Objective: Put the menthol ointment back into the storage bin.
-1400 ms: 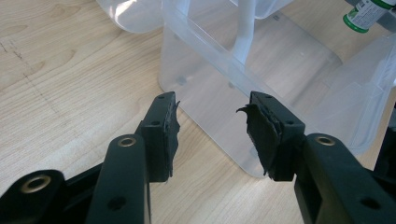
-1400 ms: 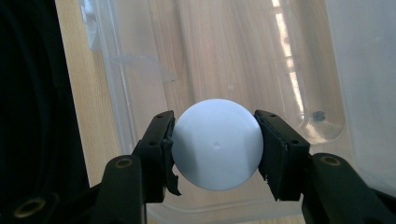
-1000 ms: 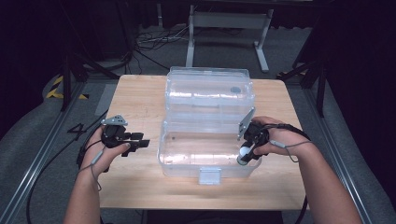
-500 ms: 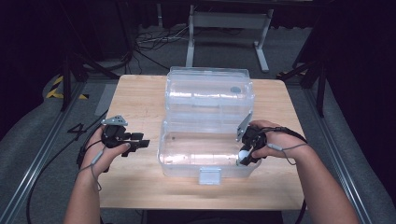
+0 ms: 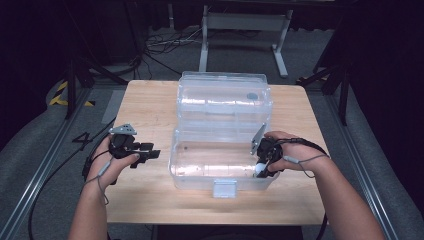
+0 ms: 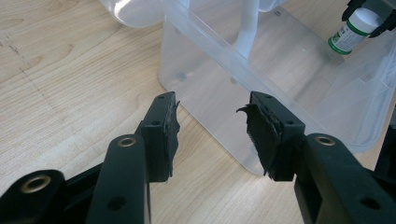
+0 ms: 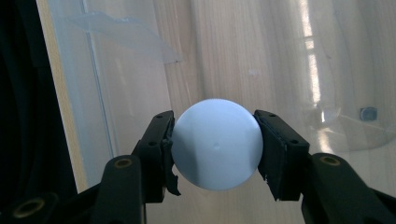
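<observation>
White bottle clamped between right gripper jaws over box

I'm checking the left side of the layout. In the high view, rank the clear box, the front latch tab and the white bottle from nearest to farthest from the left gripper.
1. Clear box: its left wall is just right of the left gripper.
2. Front latch tab: middle of the box's near edge.
3. White bottle: held in the right gripper, at the box's right end.
</observation>
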